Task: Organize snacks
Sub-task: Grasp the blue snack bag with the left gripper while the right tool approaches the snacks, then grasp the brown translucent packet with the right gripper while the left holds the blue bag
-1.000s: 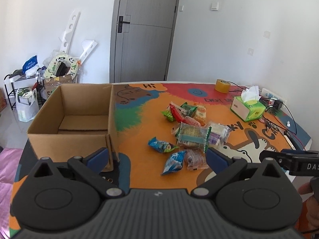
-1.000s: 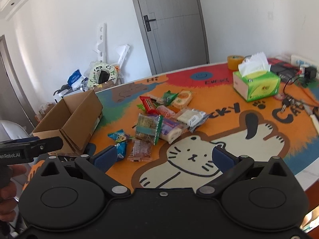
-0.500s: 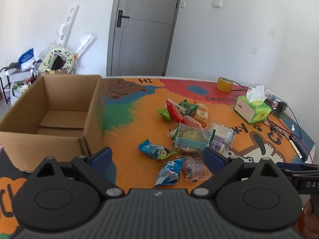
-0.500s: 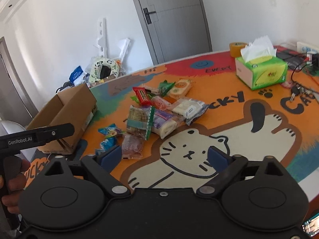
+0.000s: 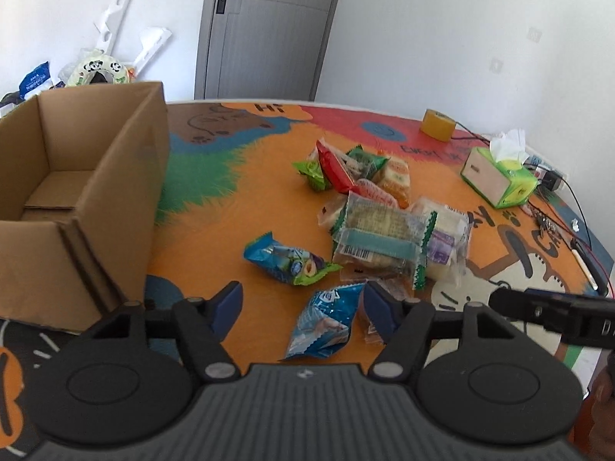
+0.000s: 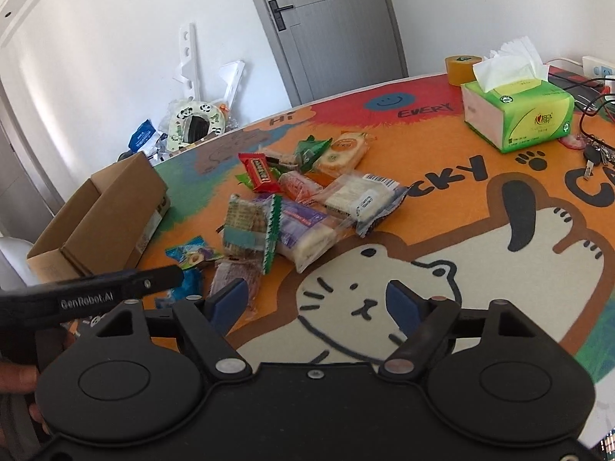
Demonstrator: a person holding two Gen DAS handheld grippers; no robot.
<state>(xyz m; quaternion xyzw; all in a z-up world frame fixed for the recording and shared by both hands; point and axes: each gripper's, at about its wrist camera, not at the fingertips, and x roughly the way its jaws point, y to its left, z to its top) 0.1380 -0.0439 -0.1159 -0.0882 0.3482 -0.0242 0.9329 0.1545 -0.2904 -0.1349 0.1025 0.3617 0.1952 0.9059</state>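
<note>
Right now both tools hang over the near side of the worktop [image 5: 200, 238], and neither one holds anything. The left tool [image 5: 303, 303] has its jaws closing, with a blue snack bag [image 5: 323, 319] lying partly between them but not pinched yet. The right tool [image 6: 317, 301] has its jaws closing too, with only the cat picture on the worktop under them. The snacks lie in a loose pile [image 5: 384, 226] in the middle of the worktop, and a second blue bag [image 5: 286, 263] lies just beside the first. The cardboard box [image 5: 77, 199] stands open on the left, with no snack that I can see inside. I think the blue snack bag could go wrong first: it is thin and slippery, so the jaws may catch only a corner and it could slide out on the way to the box. The two tools are also close together, so they might bump. The brown wrapper [image 6: 234, 276] lies right next to the blue bag and could get dragged along.
</note>
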